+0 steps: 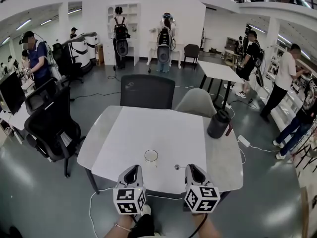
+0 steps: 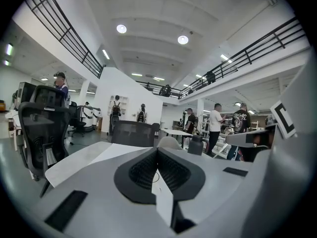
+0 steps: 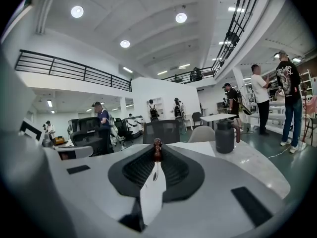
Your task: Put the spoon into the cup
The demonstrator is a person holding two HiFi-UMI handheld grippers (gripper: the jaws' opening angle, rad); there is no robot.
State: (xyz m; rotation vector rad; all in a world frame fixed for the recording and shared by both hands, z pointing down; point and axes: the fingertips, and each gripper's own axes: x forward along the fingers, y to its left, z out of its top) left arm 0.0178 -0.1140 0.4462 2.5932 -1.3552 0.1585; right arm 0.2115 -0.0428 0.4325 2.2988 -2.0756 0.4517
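Clenched on the spoon [image 3: 157, 149], the right gripper's [image 1: 190, 168] jaws pinch it at their very tips. In the right gripper view the spoon stands roughly upright, its dark brown end poking out at twelve o'clock above the tips and a thin shaft running down toward six o'clock through the slit between the pads. In the head view the spoon's small rounded free end [image 1: 177, 167] shows just at nine o'clock of those tips, above the table [image 1: 148, 128], so its long axis lies across the line the gripper points along, not in line with it. Its exact tilt cannot be fixed from these views.

The cup [image 1: 151, 155] stands upright on the table with its mouth open to the top, at about ten o'clock from the spoon's free end and apart from it. That offset looks like the thing the coming move turns on: the free end has to travel toward ten o'clock until it hangs over the rim, then go down.

At about seven o'clock from the cup is the left gripper [image 1: 132, 170], the nearer of the two to it. Its jaws are closed tip to tip with nothing between them.
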